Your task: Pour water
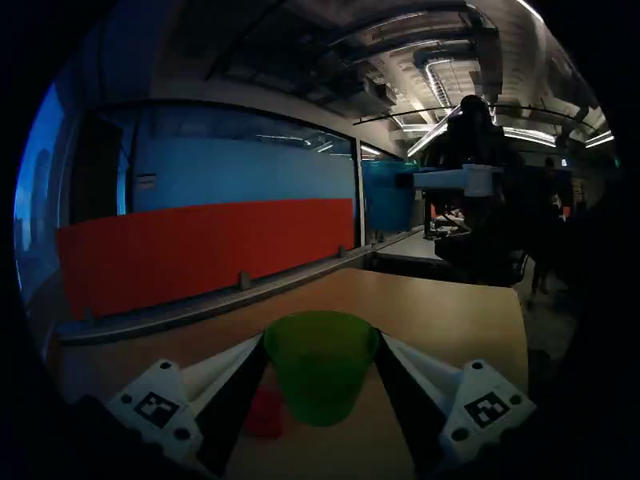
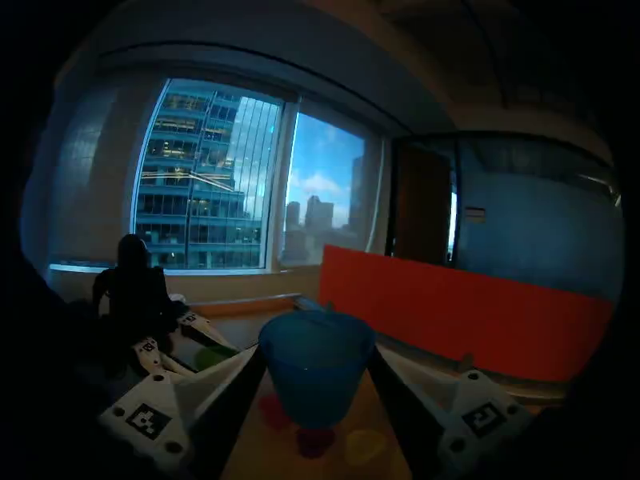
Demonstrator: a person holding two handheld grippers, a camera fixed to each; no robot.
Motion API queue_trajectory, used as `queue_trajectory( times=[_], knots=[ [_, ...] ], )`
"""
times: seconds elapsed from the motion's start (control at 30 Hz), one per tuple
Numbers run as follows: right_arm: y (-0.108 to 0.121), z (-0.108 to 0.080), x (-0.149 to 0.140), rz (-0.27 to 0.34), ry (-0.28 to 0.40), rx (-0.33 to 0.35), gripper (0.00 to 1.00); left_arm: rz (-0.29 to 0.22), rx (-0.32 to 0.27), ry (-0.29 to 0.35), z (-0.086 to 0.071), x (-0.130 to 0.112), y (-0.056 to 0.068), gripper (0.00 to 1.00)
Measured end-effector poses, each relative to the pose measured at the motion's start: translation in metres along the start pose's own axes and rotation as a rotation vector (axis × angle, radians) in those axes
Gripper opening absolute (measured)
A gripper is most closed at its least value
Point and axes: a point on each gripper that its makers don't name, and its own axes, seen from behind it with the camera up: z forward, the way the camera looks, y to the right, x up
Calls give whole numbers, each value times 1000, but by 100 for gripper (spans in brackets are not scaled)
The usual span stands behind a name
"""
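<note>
1. Left gripper (image 1: 322,340): my two pale fingers are closed against either side of a green cup (image 1: 322,376). The cup is upright with its rim toward the camera. I cannot tell what is in it.
2. Right gripper (image 2: 316,352): both my fingers pinch a blue cup (image 2: 316,384), also upright. I cannot tell what is in this one either.
3. Wooden table (image 1: 448,312): it lies beneath the green cup. One small red thing (image 1: 264,412) sits on it just left of the cup, too blurred to name.
4. Right gripper view, below the blue cup: a red patch (image 2: 276,410), a second red disc (image 2: 316,442) and a yellow disc (image 2: 364,445) lie close together on the tabletop.
5. Right gripper view, farther left: my left gripper with its marker squares, and a dark hand (image 2: 132,296) behind it. A patch of green shows between its fingers.
6. Orange panel (image 1: 208,248): it runs along the table's far edge, with a glass partition (image 1: 240,160) above it.
7. Window (image 2: 240,200): it shows towers and sky.
8. Ceiling pipes (image 1: 432,64) and strip lights, in the left gripper view.
</note>
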Motion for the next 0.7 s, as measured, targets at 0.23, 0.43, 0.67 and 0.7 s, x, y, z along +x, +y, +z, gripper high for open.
queue_trajectory(
  times=[0.23,0.43,0.67,0.7],
  knots=[
    [8,-10,-14,9,-12,-18,90,7,7,-8,-1,-1,-3,88],
    [13,-14,-17,24,-2,-27,91,4,9,-14,0,-3,-2,88],
    [17,-16,-27,37,-12,-26,91,8,1,-32,1,-10,2,88],
    [17,-17,-30,36,-17,-25,91,8,0,-36,1,-10,2,88]
  ],
)
